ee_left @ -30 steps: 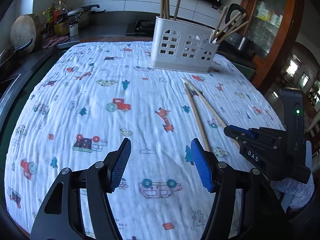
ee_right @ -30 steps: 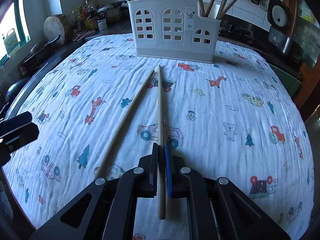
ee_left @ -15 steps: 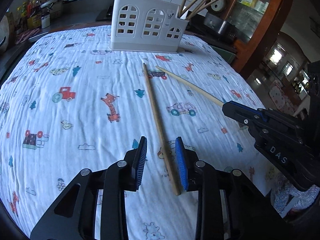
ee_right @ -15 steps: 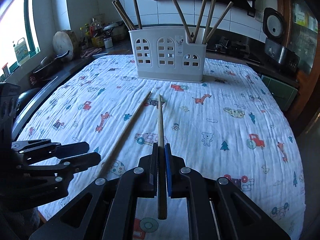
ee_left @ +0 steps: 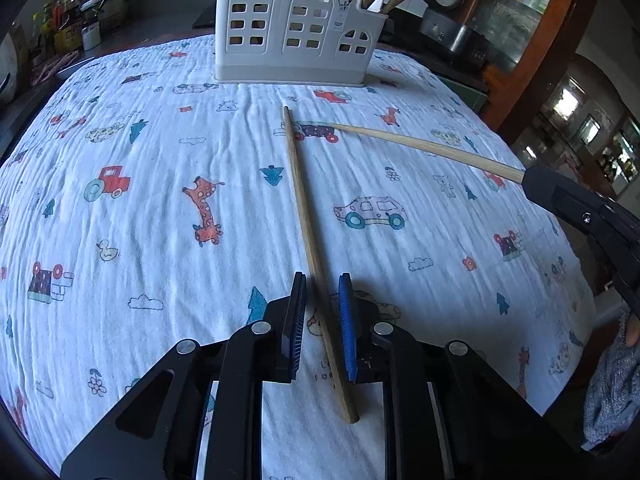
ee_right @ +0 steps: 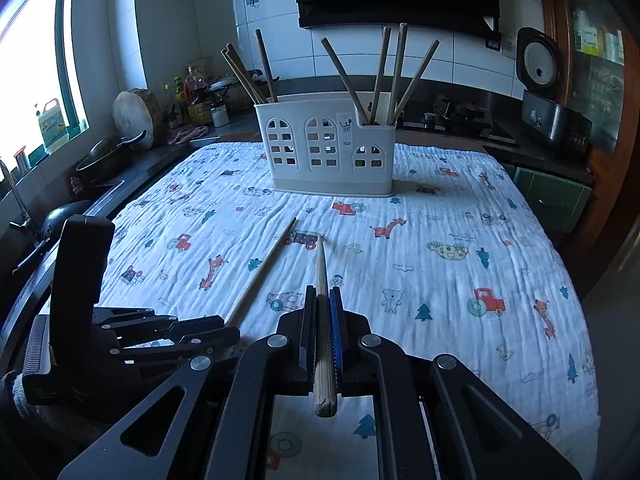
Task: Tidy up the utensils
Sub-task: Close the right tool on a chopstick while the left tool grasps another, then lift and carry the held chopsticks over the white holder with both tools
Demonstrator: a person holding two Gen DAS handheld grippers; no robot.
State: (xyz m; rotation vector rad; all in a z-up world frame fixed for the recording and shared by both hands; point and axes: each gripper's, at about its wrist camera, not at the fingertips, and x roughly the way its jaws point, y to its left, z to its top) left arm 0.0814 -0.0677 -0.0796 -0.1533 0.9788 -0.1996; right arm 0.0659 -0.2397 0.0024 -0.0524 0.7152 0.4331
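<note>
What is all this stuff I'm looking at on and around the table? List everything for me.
Cloth: one, white with cartoon prints, covering the table.
Utensil holder: one, white plastic, at the cloth's far edge.
Standing chopsticks: about eight, wooden, in the holder's end compartments.
Loose chopsticks: two, wooden; one lying on the cloth, one lifted.
Rice cooker: one, dark, right counter.
Chopping block: one, round, pale, left counter.
Bottles: several, left counter.
Left hand-held gripper: black, blue pads, jaws just closing around the lying chopstick.
Right hand-held gripper: black, clamping the lifted chopstick.
</note>
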